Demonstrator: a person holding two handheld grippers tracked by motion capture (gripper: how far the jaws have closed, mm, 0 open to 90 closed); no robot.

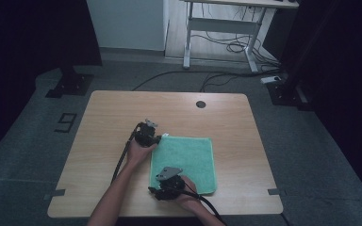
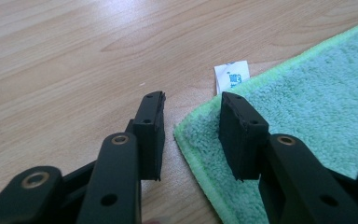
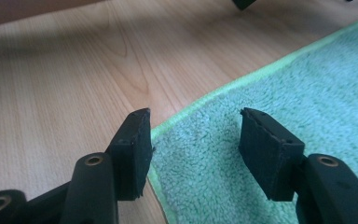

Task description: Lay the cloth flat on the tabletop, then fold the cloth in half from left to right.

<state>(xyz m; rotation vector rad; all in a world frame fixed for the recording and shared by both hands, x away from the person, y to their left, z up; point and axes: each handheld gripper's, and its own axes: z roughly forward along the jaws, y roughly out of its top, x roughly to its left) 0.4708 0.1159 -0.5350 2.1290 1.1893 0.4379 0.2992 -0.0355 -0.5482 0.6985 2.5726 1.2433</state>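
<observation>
A green towel [image 1: 188, 162] lies flat on the wooden table [image 1: 122, 108], with a small white label [image 1: 165, 135] at its far left corner. My left gripper [image 1: 158, 139] is at that corner. In the left gripper view it [image 2: 191, 116] is open, one jaw over bare wood and the other over the towel [image 2: 307, 93], with the label [image 2: 231, 76] just ahead. My right gripper [image 1: 153, 191] is at the towel's near left corner. In the right gripper view it [image 3: 193, 135] is open across the towel's [image 3: 284, 93] left hem, low over the cloth.
The table has a round cable hole [image 1: 201, 104] near its far edge. Bare wood stretches to the left of and beyond the towel. A white desk frame [image 1: 221, 28] and loose cables [image 1: 226, 44] stand on the floor behind the table.
</observation>
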